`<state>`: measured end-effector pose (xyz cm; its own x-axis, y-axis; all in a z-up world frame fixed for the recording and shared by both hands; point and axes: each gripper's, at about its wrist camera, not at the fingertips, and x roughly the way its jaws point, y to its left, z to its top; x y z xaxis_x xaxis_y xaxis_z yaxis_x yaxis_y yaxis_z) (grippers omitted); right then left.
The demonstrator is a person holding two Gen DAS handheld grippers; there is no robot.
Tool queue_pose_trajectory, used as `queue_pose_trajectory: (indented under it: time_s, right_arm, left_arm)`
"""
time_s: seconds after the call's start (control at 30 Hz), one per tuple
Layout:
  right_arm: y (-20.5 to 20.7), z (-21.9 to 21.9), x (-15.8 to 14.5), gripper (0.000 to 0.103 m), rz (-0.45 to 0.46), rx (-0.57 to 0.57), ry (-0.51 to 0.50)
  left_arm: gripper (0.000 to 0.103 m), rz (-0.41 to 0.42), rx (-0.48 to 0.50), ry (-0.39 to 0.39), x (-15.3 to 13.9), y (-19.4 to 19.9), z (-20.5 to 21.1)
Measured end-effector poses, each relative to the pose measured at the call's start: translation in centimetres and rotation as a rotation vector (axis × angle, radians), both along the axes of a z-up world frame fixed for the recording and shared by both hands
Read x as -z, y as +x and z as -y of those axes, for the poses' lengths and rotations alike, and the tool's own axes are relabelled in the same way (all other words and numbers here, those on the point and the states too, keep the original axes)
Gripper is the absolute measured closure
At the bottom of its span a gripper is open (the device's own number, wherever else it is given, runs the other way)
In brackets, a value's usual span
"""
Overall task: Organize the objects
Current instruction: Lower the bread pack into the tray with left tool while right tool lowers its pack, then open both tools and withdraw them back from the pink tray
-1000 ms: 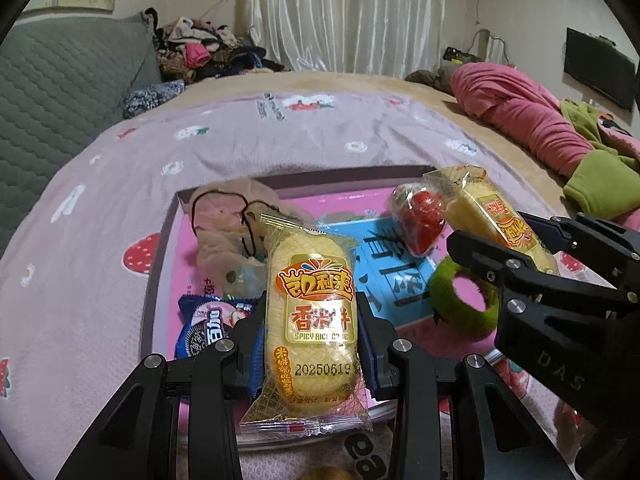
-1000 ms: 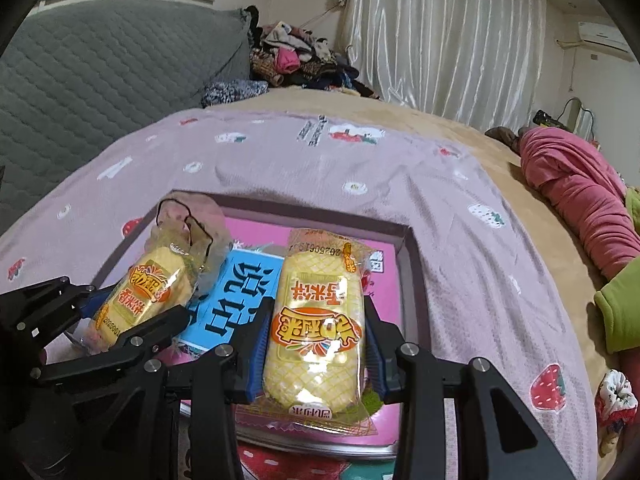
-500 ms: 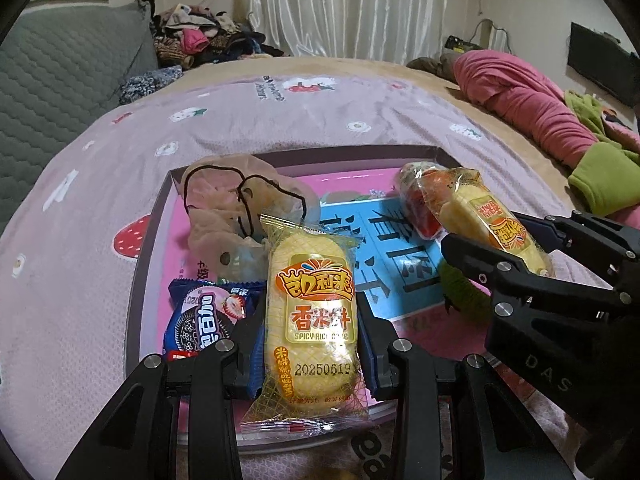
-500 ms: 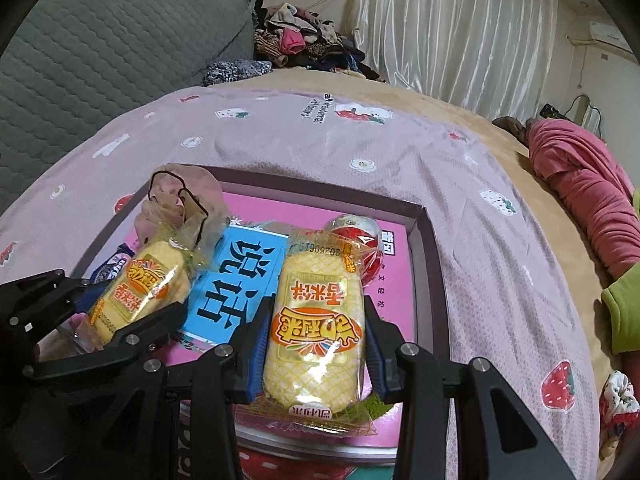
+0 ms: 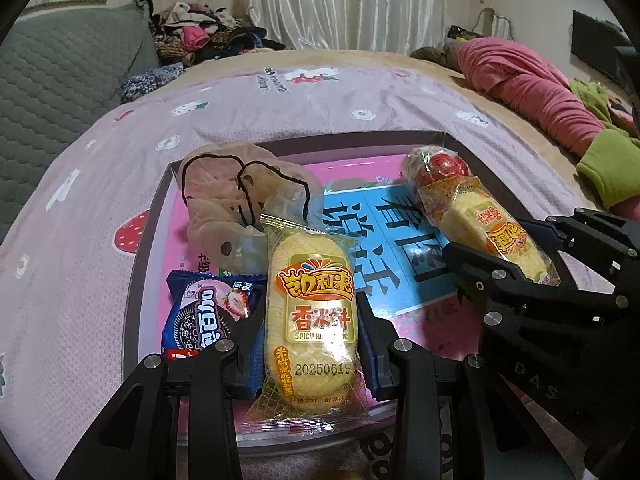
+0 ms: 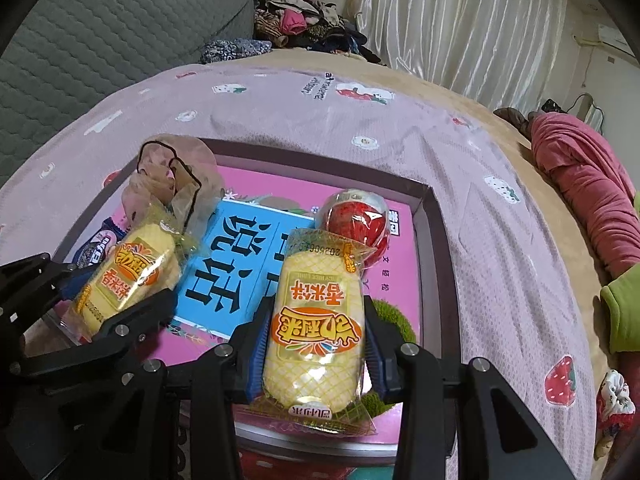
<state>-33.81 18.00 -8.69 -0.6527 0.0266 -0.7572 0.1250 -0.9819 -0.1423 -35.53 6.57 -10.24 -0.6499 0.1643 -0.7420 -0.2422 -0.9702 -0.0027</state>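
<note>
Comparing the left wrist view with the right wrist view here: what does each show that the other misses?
Only the left wrist view shows the whole front of the blue Oreo pack and the dark screen on the wall.

Only the right wrist view shows the green ring lying in the box under the right claw, and the floral scrunchie on the bedspread.

Both show the pink box, the red wrapped ball, the mesh pouch, and each claw, including the left claw, shut on a rice cracker pack.

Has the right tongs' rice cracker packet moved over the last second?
Yes. The right tongs carried the packet forward over the pink tray, toward the red ball.
</note>
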Motion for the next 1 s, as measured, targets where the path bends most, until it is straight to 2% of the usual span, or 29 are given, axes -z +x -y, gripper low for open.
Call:
queue_pose_trajectory:
  time_s: [0.17,0.43,0.7,0.77,1.0]
  right_arm:
    - [-0.2,-0.2,0.7,0.062,0.033,0.009,0.012]
    - [-0.4,-0.2,0.8,0.061,0.033,0.020,0.013]
    - [-0.3,-0.5,0.5,0.045,0.024,0.042,0.013]
    - [-0.3,-0.9,0.4,0.042,0.022,0.052,0.002]
    - [0.0,-1.3,-0.4,0.038,-0.003,0.058,-0.005]
  left_arm:
    - [0.063,0.003,0.003,-0.016,0.2,0.1,-0.2]
    - [0.063,0.005,0.008,-0.021,0.1,0.3,-0.3]
    - [0.058,0.000,0.011,-0.015,-0.3,0.5,-0.5]
    - [0.052,-0.003,0.010,-0.014,-0.5,0.5,-0.5]
    - [0.044,-0.007,0.019,0.027,-1.5,0.8,0.0]
